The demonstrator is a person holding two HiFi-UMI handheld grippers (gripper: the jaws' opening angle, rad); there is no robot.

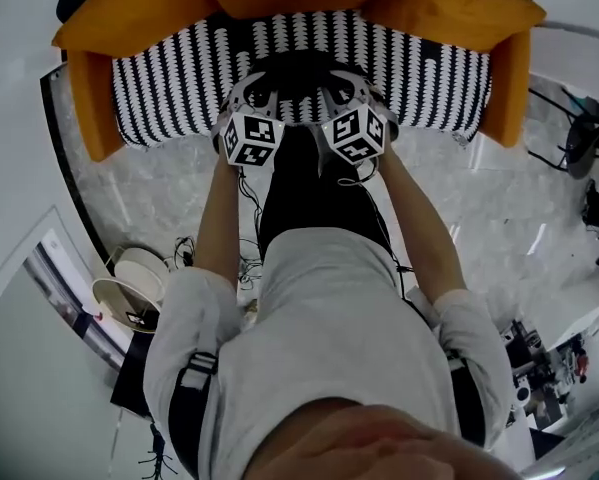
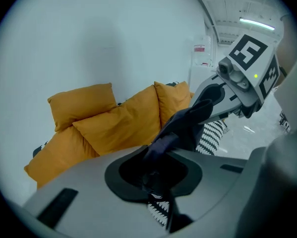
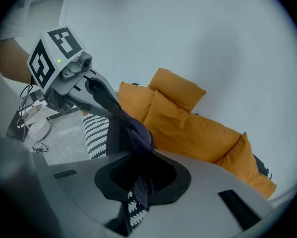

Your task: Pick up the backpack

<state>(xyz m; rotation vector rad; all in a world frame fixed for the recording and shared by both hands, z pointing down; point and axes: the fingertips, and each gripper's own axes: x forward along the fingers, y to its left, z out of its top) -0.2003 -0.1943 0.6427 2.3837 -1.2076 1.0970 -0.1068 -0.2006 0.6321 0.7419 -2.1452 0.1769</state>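
Observation:
The black backpack (image 1: 314,183) hangs between my two arms in front of the sofa, its top (image 1: 299,73) drawn up between the grippers. My left gripper (image 1: 256,96) is shut on a dark strap of the backpack (image 2: 164,145); the fabric runs through the jaws (image 2: 158,171) and up toward the right gripper (image 2: 222,90). My right gripper (image 1: 344,90) is likewise shut on a dark strap of the backpack (image 3: 133,133), which passes through its jaws (image 3: 141,176) and stretches to the left gripper (image 3: 76,83). In both gripper views the bag's body is hidden.
A sofa with a black-and-white patterned seat (image 1: 179,78) and orange cushions (image 1: 459,8) stands right ahead against a white wall. Cables and round white objects (image 1: 139,278) lie on the marble floor at left. A dark chair (image 1: 579,138) stands at right.

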